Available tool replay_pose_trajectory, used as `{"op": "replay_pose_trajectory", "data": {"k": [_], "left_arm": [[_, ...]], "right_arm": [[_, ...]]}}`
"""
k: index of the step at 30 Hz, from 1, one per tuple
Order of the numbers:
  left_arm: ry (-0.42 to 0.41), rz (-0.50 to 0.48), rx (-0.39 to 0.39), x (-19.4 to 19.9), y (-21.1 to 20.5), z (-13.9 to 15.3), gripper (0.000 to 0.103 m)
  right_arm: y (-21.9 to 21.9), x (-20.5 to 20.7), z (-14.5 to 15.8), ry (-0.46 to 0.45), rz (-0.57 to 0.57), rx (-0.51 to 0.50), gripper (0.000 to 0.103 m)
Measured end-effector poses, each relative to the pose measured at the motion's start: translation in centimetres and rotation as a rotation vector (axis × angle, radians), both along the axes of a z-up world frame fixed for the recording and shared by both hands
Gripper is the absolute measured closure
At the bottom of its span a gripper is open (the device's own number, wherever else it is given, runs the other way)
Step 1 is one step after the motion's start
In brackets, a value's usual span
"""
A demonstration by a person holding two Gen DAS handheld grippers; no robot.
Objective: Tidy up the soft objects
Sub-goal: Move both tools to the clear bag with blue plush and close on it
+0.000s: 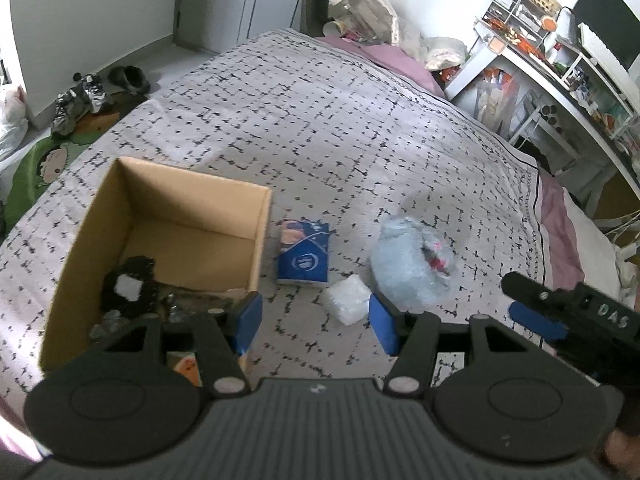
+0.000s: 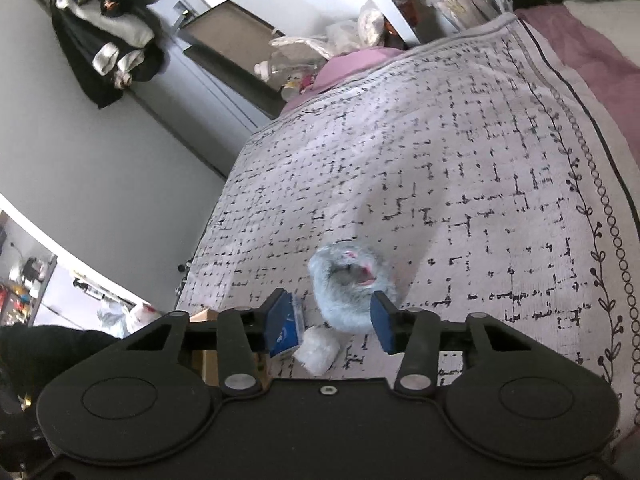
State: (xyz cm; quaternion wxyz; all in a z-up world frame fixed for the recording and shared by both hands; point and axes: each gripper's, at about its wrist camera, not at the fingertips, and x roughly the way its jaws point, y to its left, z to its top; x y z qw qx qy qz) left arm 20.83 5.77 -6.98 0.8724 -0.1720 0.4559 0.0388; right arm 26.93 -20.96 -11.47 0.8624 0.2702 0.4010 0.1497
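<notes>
Fluffy blue plush (image 1: 408,264) is lying on the bed (image 1: 340,128), to the right of the cardboard box (image 1: 168,216) and well apart from it; a pink patch is showing on its upper face. In the right wrist view the same plush (image 2: 350,292) is sitting just ahead of the gripper fingers, blurred.

Between the plush and the box, a blue tissue pack (image 1: 304,252) is lying flat just beside the box's right wall. A small white wrapped bundle (image 1: 347,298) is resting near the tissue pack's lower right corner, close to the plush.

Inside the box, a black item with a white patch (image 1: 128,288) is lying against the near left wall, with other dark pieces beside it that cannot be identified.

The left gripper (image 1: 316,320) is hovering above the bed just right of the box, jaws spread wide and holding nothing. The right gripper (image 2: 328,326) is also standing wide, with nothing between its fingers; it is hanging over the tissue pack (image 2: 284,328), the bundle (image 2: 318,350) and the plush. In the left wrist view it (image 1: 536,312) is appearing to the right of the plush.
</notes>
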Motion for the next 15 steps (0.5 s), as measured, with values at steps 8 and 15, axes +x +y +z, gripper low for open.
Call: {"op": "replay_pose_trajectory", "data": {"k": [8, 15], "left_arm": [[0.009, -0.014, 0.002, 3.1, -2.3, -1.1, 0.045], [0.003, -0.038, 0.01, 5.7, -4.4, -2.3, 0.046]], "right_arm": [[-1.1, 1.5, -3.2, 0.077, -0.013, 0.074, 0.065], [-1.3, 3.0, -4.9, 0.096, -0.008, 0.112, 0.067]]}}
